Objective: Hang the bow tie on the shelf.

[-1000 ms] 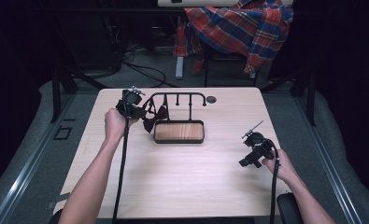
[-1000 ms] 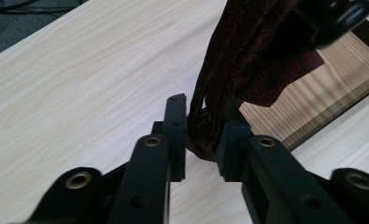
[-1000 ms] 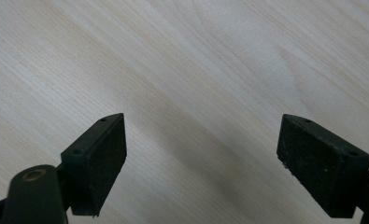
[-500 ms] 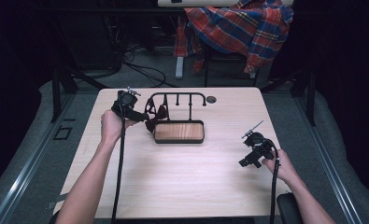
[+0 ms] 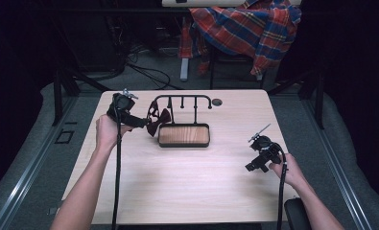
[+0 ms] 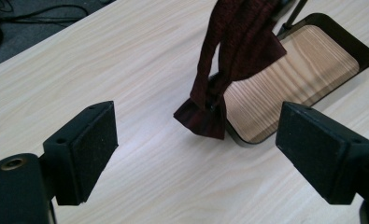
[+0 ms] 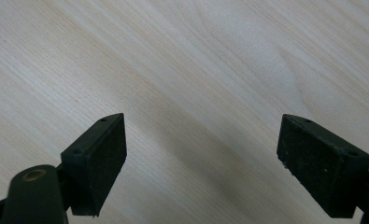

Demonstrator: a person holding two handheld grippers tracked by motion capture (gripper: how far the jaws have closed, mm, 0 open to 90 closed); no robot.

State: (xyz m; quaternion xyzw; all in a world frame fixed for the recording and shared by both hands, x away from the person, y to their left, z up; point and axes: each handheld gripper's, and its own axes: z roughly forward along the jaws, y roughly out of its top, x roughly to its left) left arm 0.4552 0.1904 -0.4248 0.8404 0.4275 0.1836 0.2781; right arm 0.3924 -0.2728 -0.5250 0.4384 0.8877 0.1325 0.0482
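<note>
One dark red bow tie [image 5: 157, 118], one black rack with a wooden tray base [image 5: 183, 135], two handheld grippers, one plaid shirt [image 5: 247, 28].

wide claw [image 6: 198, 154], hanging bow tie [image 6: 229, 60] (maroon), tray [image 6: 355, 46]

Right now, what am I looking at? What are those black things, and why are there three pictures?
A person sits at a wooden table, holding one grabbing tool in each hand. One camera looks down from above. The other two ride on the tools, so you see each tool's own black pads sticking up. The left tongs are open, pointing at a dark red bow tie that hangs from a black stand with a wooden tray at its base. The right tongs are open too, above bare table. Nothing is held. A checked shirt hangs behind the table.
</note>
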